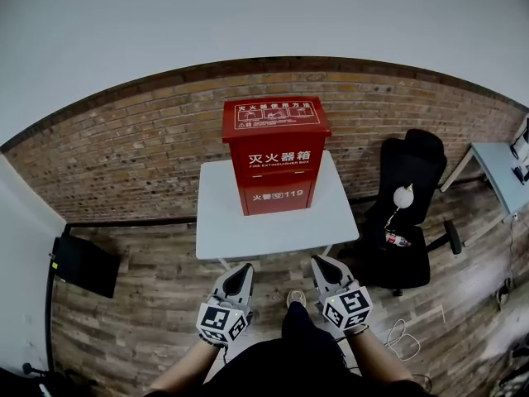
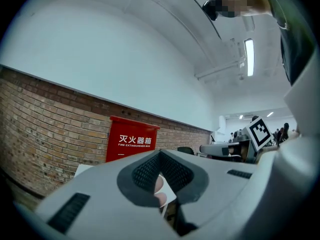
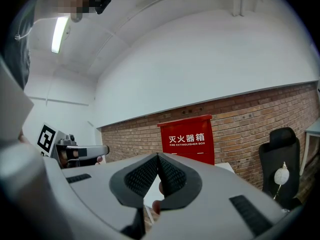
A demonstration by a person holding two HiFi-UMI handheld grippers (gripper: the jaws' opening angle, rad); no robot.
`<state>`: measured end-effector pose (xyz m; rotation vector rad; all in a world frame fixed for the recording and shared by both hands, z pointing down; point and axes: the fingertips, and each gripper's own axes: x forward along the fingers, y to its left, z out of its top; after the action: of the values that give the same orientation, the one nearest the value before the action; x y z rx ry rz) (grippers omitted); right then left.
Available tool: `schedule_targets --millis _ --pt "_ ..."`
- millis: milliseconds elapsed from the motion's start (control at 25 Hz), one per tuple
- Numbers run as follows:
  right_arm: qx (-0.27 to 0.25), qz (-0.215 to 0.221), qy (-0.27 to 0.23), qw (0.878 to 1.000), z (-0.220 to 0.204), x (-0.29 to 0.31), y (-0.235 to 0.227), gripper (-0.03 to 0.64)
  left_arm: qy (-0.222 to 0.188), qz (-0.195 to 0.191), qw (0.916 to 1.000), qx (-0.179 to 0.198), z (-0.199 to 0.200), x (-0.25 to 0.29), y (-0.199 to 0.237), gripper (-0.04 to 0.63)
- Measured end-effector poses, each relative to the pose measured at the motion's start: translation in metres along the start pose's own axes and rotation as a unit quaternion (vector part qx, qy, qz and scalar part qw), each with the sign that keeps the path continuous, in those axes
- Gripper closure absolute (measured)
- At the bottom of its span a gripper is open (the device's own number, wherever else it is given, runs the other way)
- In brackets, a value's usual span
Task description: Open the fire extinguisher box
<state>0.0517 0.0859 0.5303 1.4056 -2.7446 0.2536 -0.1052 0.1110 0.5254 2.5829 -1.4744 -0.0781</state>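
Note:
A red fire extinguisher box [image 1: 275,159] with white lettering stands upright on a white table [image 1: 223,217] against the brick wall, its lid down. My left gripper [image 1: 244,271] and right gripper [image 1: 321,263] hover side by side just short of the table's near edge, both shut and empty, well apart from the box. In the left gripper view the box [image 2: 131,139] shows ahead beyond the closed tips [image 2: 159,152]. The box [image 3: 188,138] also stands ahead in the right gripper view, past that gripper's closed tips [image 3: 157,155].
A black office chair [image 1: 405,213] with a small white object and a bottle on it stands right of the table. A black case [image 1: 85,265] sits on the wooden floor at left. A grey desk [image 1: 502,168] is at far right.

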Motion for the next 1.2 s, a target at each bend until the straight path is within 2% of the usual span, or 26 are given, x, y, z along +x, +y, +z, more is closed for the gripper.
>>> schedule_targets --millis 600,880,1200 --pt "0.002 0.021 0.008 1.0 0.044 0.119 -0.129 0.598 0.008 0.047 0.9988 -0.01 0.024 0.143 0.072 0.548" --pt "0.001 0.049 0.015 0.999 0.063 0.173 -0.178 0.598 0.003 0.062 0.998 -0.009 0.038 0.211 0.093 0.548" --pt "0.0 0.086 0.026 0.996 0.068 0.216 -0.215 0.598 -0.009 0.096 0.9953 -0.003 0.046 0.25 0.117 0.548"
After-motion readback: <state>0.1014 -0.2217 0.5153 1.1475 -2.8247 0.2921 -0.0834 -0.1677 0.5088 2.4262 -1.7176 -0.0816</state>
